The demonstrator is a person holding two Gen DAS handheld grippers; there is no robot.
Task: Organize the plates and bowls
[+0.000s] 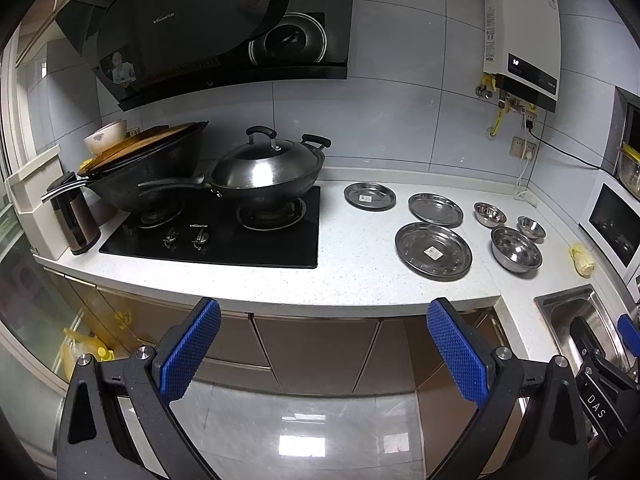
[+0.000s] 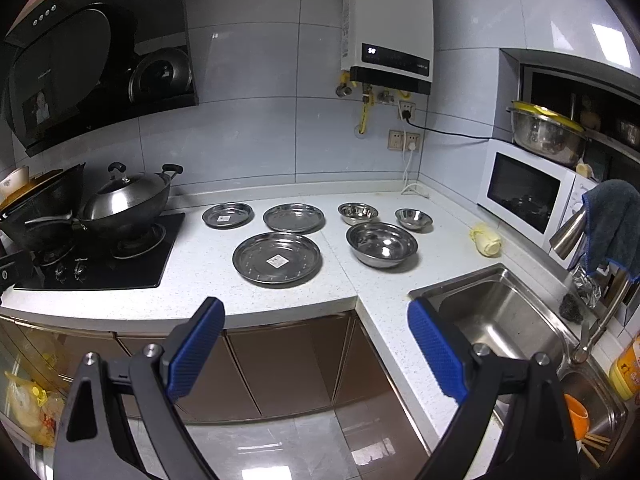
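Three steel plates lie apart on the white counter (image 2: 200, 256): a large one (image 2: 277, 257) (image 1: 433, 250) in front, a medium one (image 2: 294, 217) (image 1: 435, 209) behind it, a small one (image 2: 227, 214) (image 1: 369, 196) at the back left. To their right stand three steel bowls: a large one (image 2: 381, 244) (image 1: 516, 249) and two small ones (image 2: 357, 213) (image 2: 413, 219) (image 1: 489, 213) (image 1: 531, 227). My left gripper (image 1: 324, 344) and my right gripper (image 2: 316, 344) are both open and empty, held in front of the counter edge, short of the dishes.
A black hob (image 1: 224, 236) with two woks (image 1: 264, 172) (image 1: 148, 172) is on the left. A sink (image 2: 508, 320) with a tap (image 2: 600, 320) is on the right, a microwave (image 2: 524, 192) behind it. A yellow object (image 2: 488, 240) lies near the bowls. A kettle (image 1: 76, 216) stands far left.
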